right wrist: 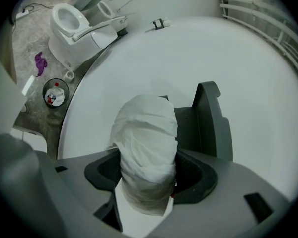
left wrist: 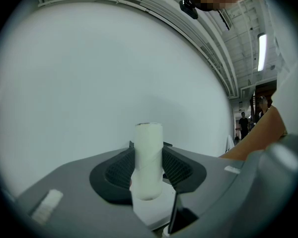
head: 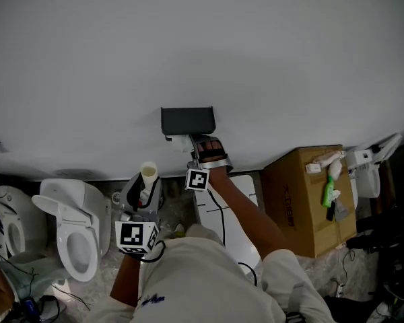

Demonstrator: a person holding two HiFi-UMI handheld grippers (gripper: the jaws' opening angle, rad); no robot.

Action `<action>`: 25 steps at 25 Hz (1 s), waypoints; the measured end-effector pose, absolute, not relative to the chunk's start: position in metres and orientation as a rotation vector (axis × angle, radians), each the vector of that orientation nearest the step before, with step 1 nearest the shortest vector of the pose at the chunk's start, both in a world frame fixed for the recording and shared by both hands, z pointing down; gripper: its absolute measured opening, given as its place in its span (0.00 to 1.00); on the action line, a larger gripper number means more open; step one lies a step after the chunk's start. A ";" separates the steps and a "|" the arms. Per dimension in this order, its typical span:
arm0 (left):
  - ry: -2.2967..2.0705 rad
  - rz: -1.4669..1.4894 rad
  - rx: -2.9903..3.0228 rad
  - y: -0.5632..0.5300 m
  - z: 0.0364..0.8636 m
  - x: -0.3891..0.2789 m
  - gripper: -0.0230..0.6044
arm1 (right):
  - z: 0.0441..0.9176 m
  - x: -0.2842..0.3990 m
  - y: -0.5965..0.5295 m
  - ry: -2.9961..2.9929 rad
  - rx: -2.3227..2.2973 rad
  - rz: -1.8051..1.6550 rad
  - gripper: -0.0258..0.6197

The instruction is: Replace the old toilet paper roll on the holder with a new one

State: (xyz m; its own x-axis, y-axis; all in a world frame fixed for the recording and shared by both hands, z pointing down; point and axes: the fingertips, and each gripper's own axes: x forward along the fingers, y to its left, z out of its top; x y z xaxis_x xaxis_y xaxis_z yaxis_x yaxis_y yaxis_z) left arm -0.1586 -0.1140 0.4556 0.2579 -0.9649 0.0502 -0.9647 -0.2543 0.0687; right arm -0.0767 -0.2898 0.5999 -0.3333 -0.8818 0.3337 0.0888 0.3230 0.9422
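Left claw (left wrist: 148, 150) is clamped on an upright bare tube (left wrist: 149, 170). Right claw (right wrist: 148, 162) grips the new roll (right wrist: 146, 133), just beside the dark holder (right wrist: 208, 125) on the wall. Only the right gripper view shows the floor bin (right wrist: 55, 93), which holds litter. Only the head view shows the cardboard box (head: 299, 204).

White roll (right wrist: 146, 148), dark grey holder (head: 187, 121)

The mottled floor (head: 106, 264) bears two toilets (head: 74, 231) (both white), a cardboard box (head: 303, 200), a purple rag (right wrist: 39, 62) and a round bin (right wrist: 55, 93).
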 end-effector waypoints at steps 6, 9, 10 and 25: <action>-1.882 -0.016 2.402 -0.106 0.455 -0.166 0.32 | 0.598 -0.088 -0.285 -1.588 0.739 -1.211 0.49; -1.886 -0.014 2.394 -0.104 0.457 -0.168 0.32 | 0.600 -0.094 -0.283 -1.597 0.730 -1.207 0.49; -1.886 -0.015 2.393 -0.103 0.457 -0.169 0.32 | 0.600 -0.095 -0.283 -1.596 0.730 -1.208 0.49; -1.908 0.005 2.379 -0.091 0.457 -0.171 0.32 | 0.595 -0.113 -0.277 -1.645 0.720 -1.196 0.53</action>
